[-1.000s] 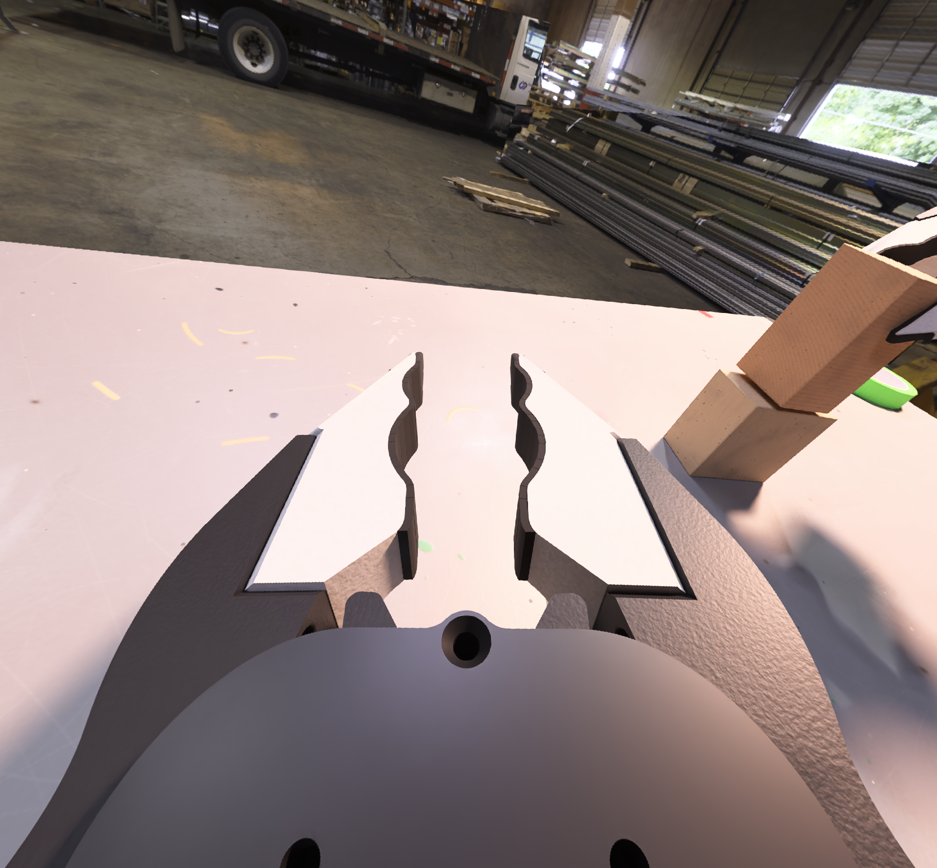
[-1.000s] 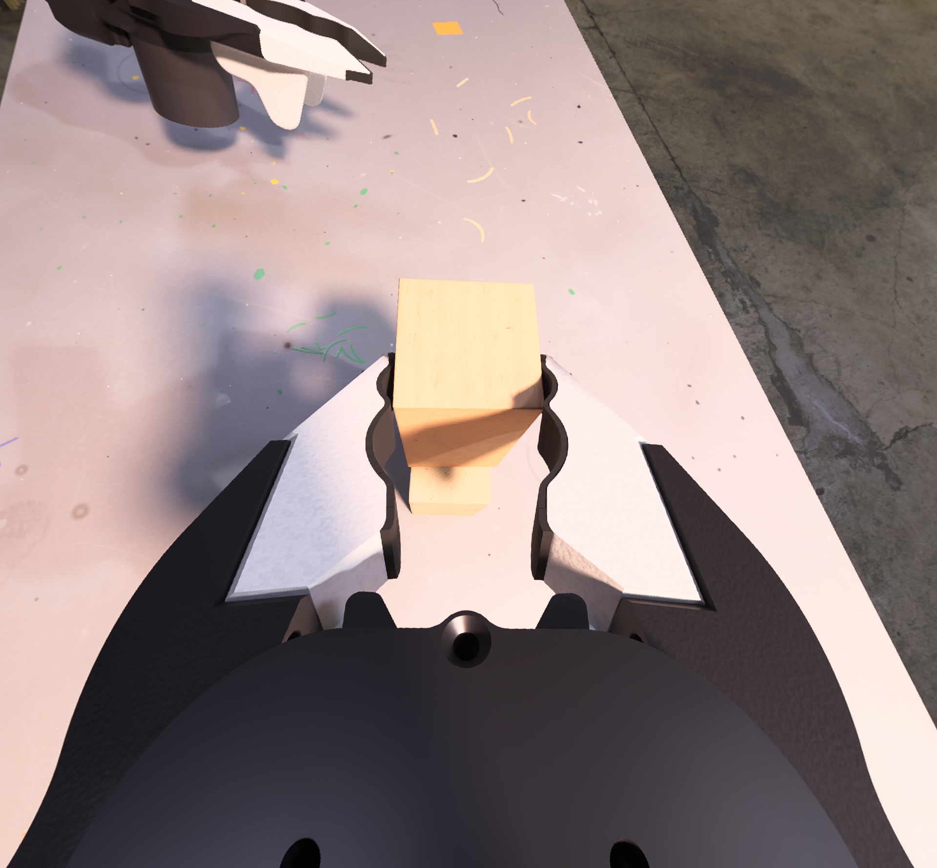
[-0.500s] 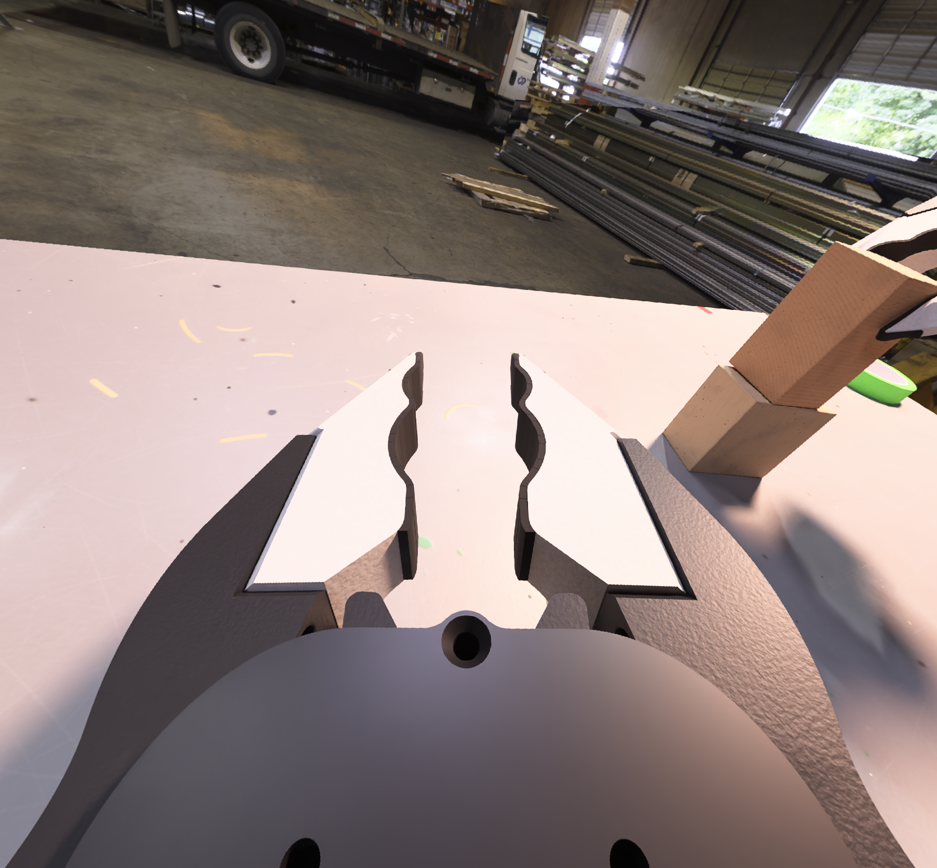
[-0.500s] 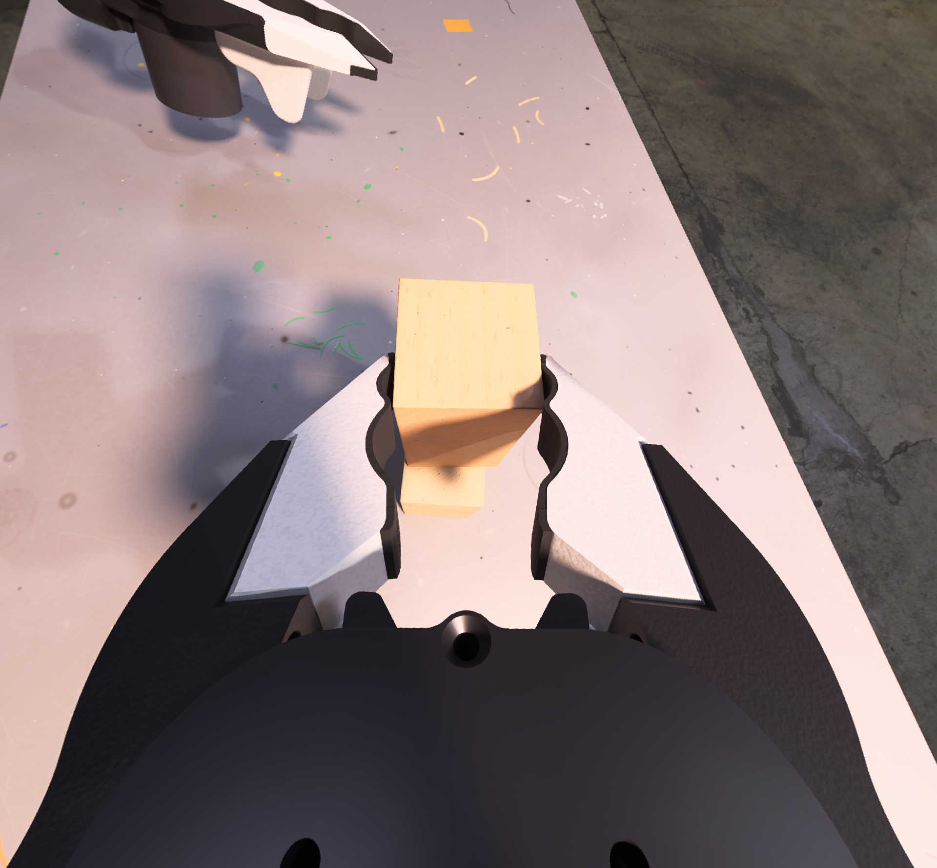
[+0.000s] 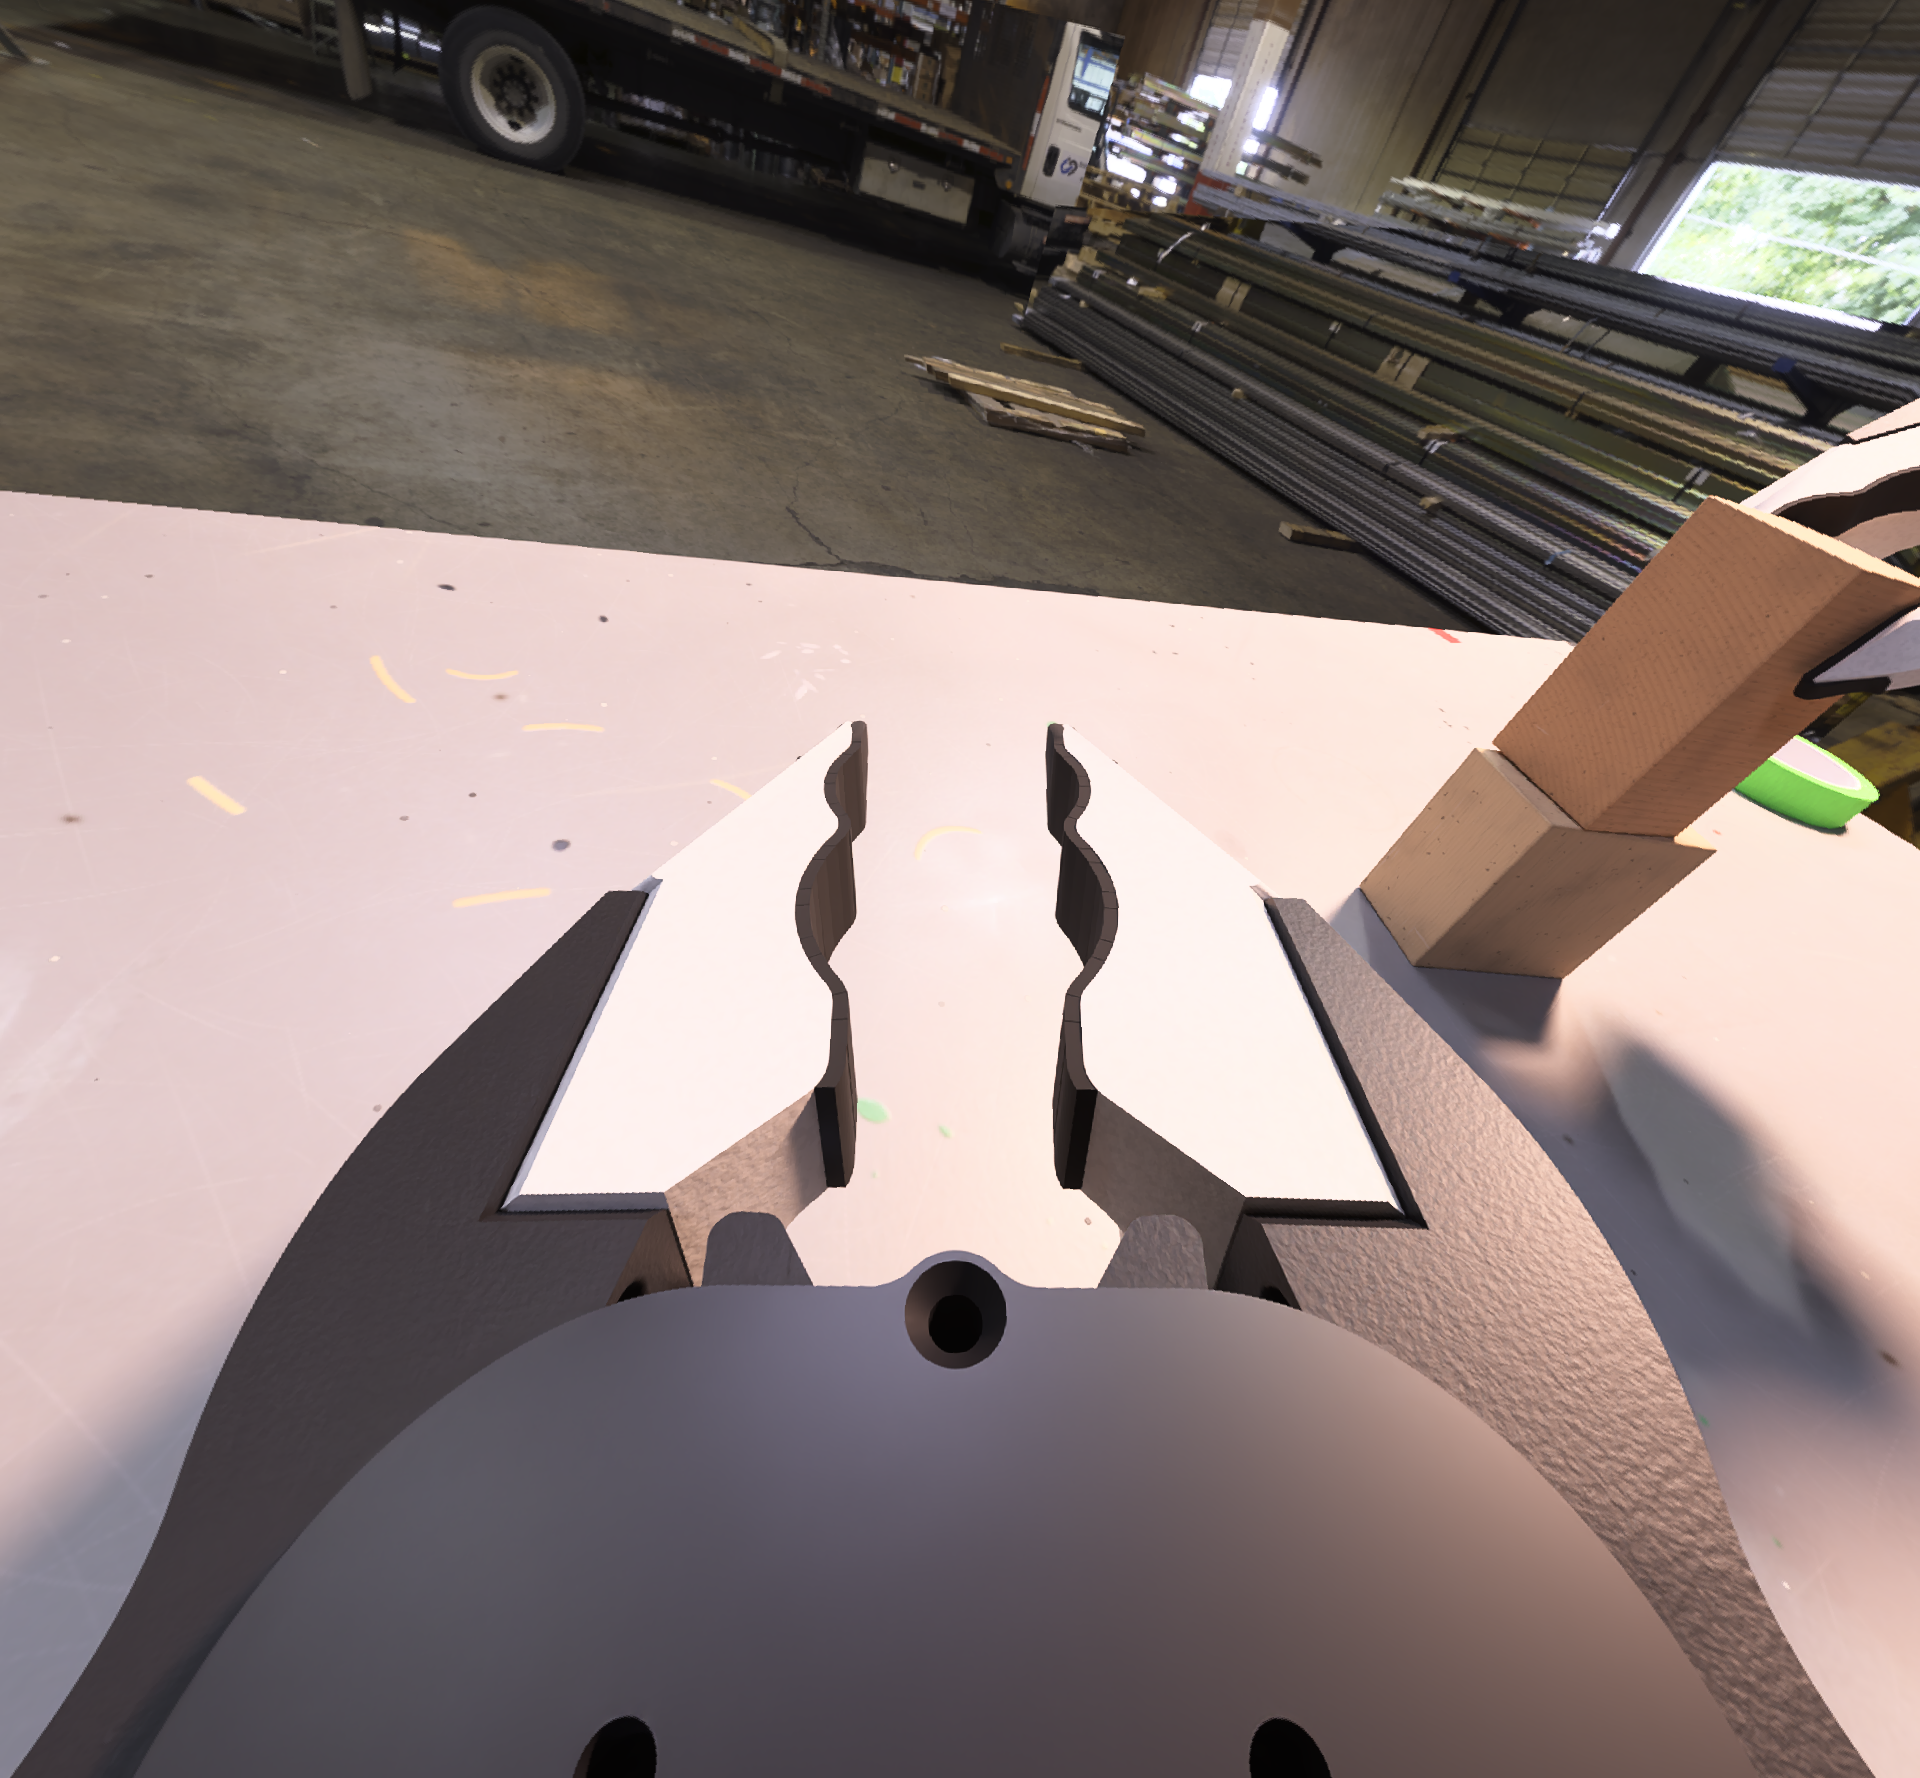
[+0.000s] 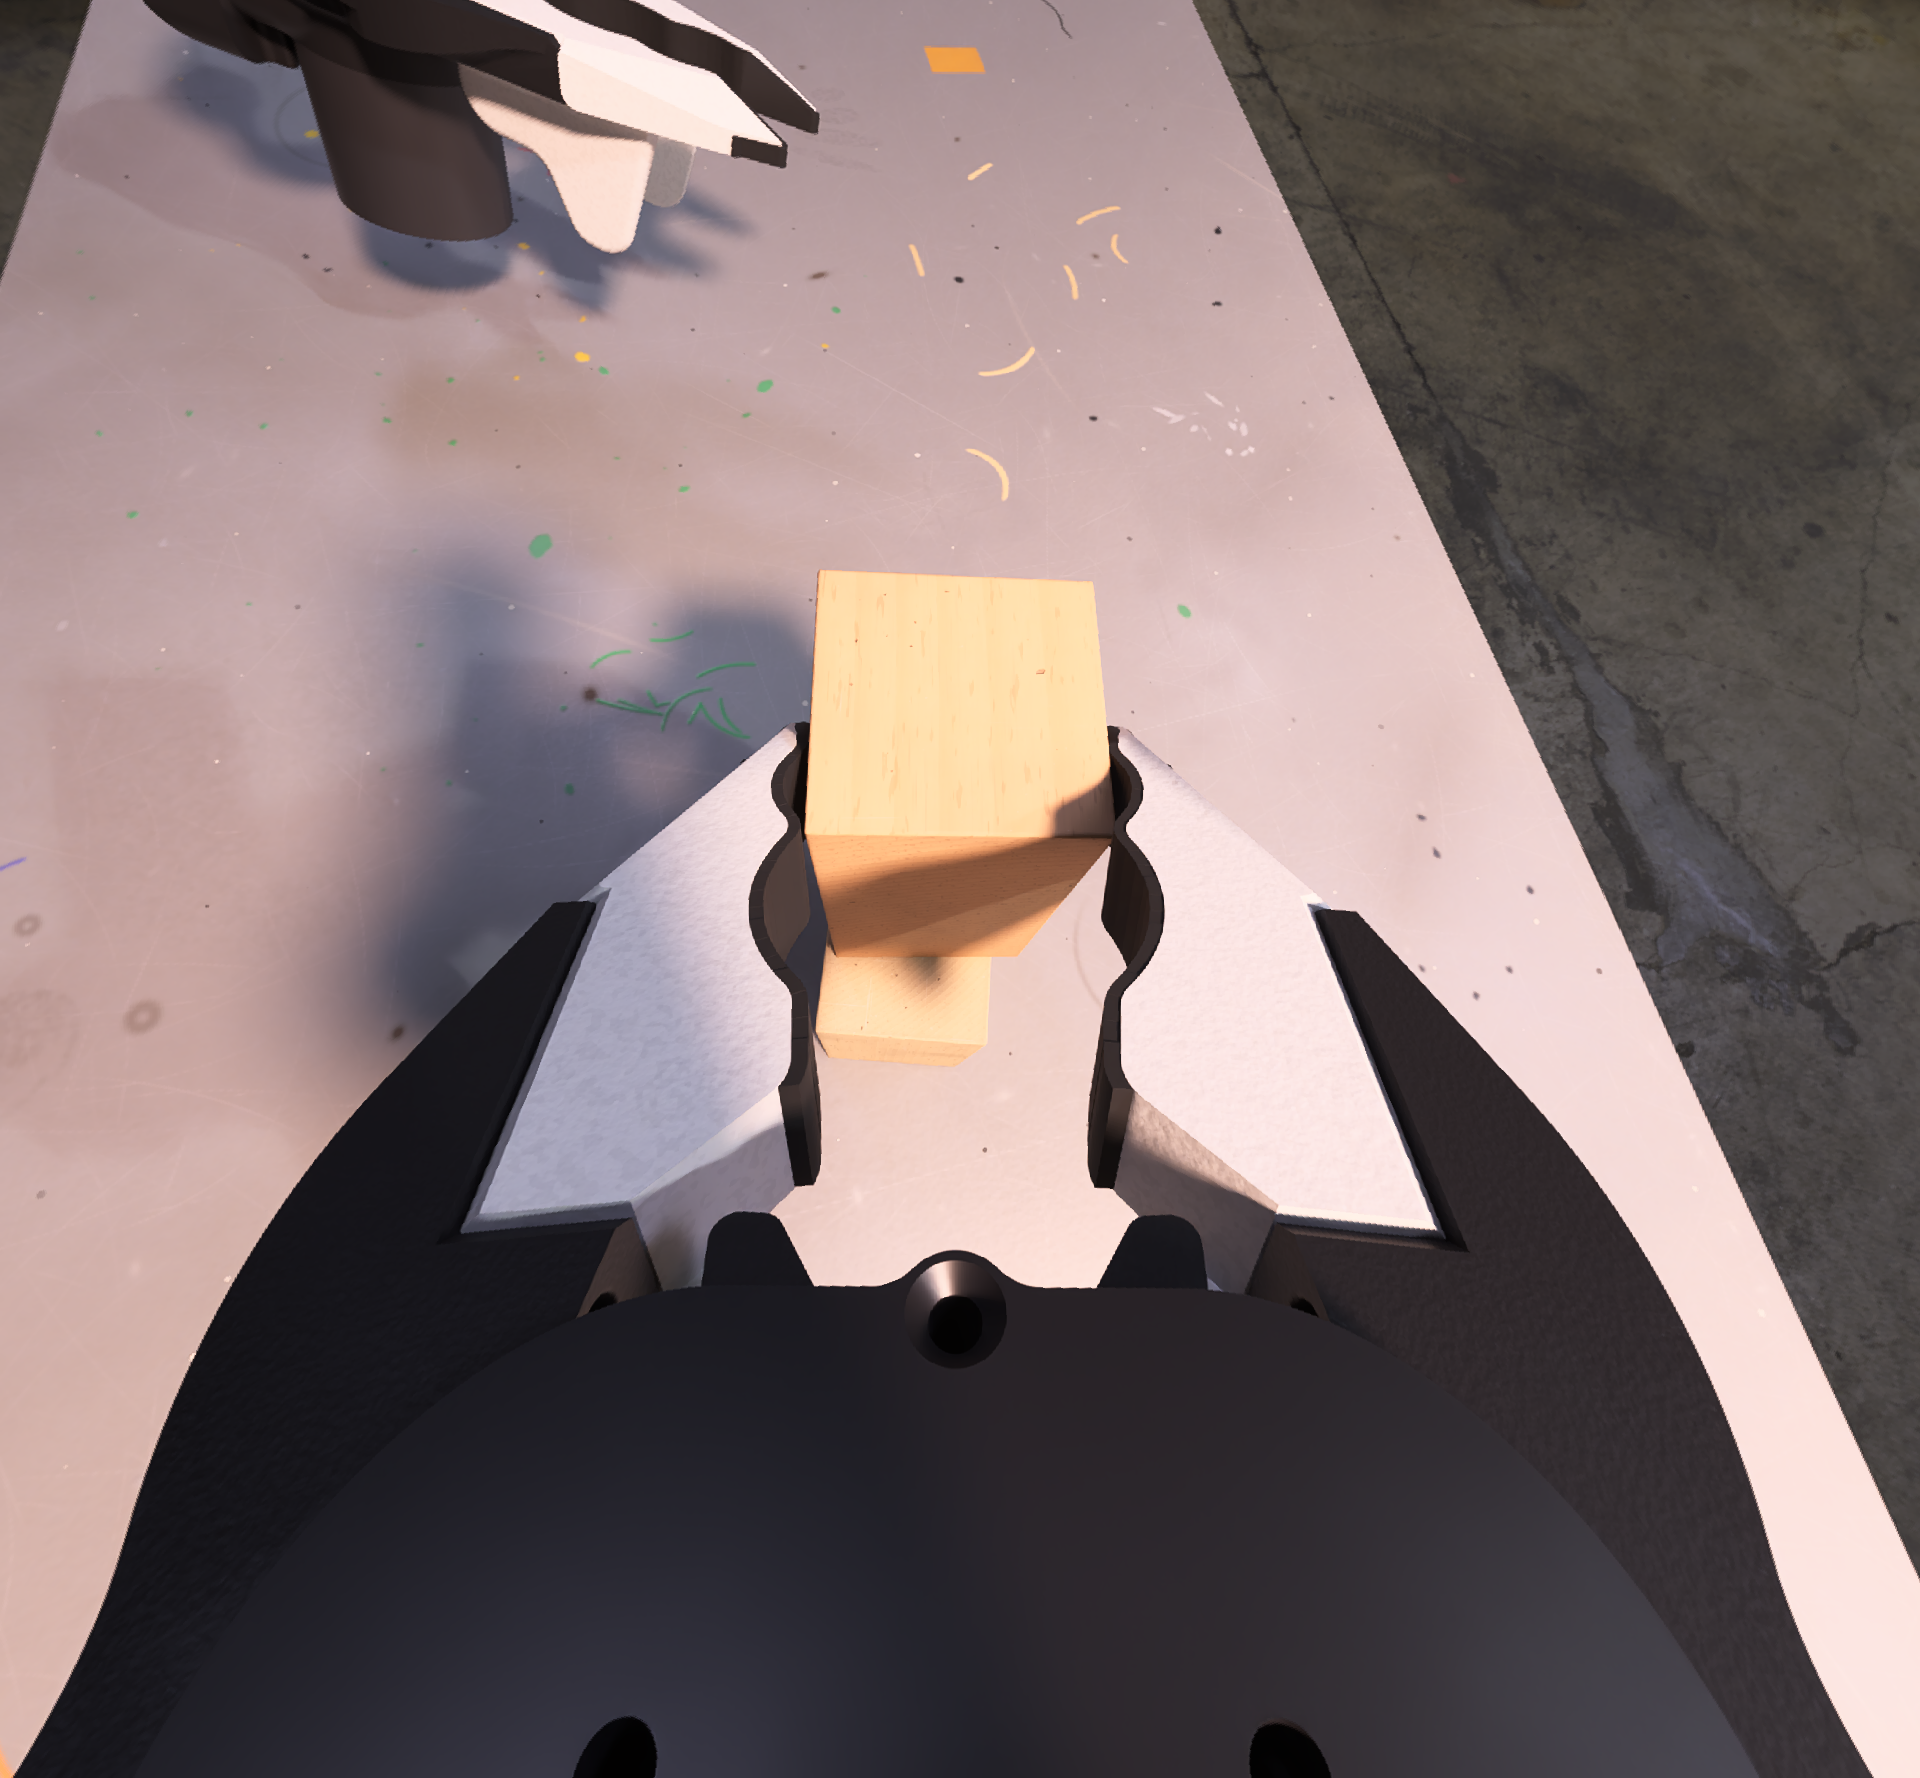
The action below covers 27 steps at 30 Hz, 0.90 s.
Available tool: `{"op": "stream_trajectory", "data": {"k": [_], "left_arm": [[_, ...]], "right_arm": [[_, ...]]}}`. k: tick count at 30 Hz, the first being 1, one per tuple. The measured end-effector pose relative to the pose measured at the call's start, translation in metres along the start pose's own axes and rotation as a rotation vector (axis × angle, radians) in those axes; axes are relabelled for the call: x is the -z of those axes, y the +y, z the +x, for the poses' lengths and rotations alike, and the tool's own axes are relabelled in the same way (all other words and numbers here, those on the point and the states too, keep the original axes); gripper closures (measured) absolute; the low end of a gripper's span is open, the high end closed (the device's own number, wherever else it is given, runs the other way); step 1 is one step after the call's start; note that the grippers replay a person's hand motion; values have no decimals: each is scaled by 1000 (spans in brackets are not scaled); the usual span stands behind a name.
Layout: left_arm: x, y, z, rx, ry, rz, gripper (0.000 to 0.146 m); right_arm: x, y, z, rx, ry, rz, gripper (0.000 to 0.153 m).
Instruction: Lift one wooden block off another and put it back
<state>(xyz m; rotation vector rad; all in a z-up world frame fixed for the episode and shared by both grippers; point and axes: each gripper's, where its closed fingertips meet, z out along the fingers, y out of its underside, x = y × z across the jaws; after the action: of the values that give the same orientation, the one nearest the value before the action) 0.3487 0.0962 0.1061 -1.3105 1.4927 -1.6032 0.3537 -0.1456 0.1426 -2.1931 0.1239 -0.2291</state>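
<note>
My right gripper (image 6: 954,741) is shut on the upper wooden block (image 6: 951,710) and holds it tilted. The block's low end is on or just above the lower wooden block (image 6: 899,1011), which stands on the pale table (image 6: 312,793). In the left wrist view the tilted upper block (image 5: 1683,679) and the lower block (image 5: 1507,876) are at the right edge, with the right gripper's fingertips (image 5: 1860,679) on the upper one. My left gripper (image 5: 954,741) is open and empty over bare table, well left of the blocks. It also shows in the right wrist view (image 6: 623,87).
A green tape roll (image 5: 1808,788) lies on the table just behind the blocks. The table's long edge (image 6: 1507,793) runs close to the right of the blocks, with concrete floor (image 6: 1714,378) beyond it. A small orange square (image 6: 954,59) marks the far table.
The right gripper and the upper block have shifted only slightly, and the block stays tilted on the lower one. The left gripper stays open and has hardly moved.
</note>
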Motion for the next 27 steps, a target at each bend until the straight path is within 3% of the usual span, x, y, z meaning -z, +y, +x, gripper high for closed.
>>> {"op": "stream_trajectory", "data": {"k": [27], "left_arm": [[-1, 1, 1, -1, 2, -5, 112]], "right_arm": [[0, 0, 2, 0, -19, 17, 97]]}}
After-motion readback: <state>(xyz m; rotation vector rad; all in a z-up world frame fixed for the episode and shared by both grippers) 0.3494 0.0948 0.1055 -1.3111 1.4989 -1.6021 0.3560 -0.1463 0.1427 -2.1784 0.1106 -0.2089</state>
